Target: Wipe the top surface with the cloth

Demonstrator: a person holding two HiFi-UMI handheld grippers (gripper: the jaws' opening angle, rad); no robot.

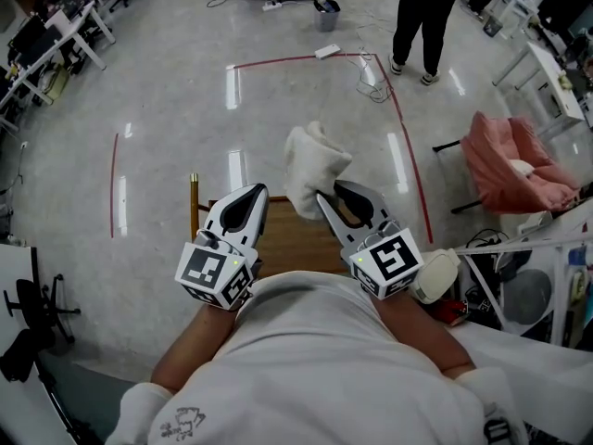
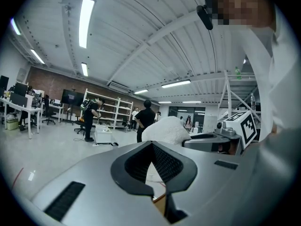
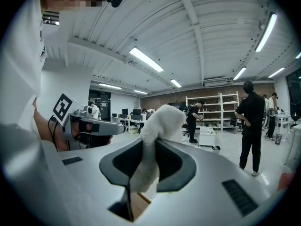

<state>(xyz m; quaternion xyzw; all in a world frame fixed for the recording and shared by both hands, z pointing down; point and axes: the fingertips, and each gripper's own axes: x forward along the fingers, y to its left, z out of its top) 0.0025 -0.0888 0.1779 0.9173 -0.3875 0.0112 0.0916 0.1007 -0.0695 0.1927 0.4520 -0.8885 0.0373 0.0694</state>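
Note:
A fluffy white cloth [image 1: 310,165] sticks up from my right gripper [image 1: 326,196], which is shut on its lower end. In the right gripper view the cloth [image 3: 160,121] runs between the two dark pads and rises past the tips. My left gripper [image 1: 255,193] is beside it on the left, shut with nothing in it; its view shows the pads [image 2: 141,168] closed together and the cloth [image 2: 167,131] just beyond. Both grippers are held in the air above a small brown wooden top [image 1: 296,244], mostly hidden by them.
A wooden post [image 1: 195,202] stands at the top's left corner. A pink padded chair [image 1: 510,165] sits to the right, with cluttered white shelving [image 1: 528,276] nearer me. A person [image 1: 422,17] stands far ahead. Red tape lines [image 1: 408,146] mark the grey floor.

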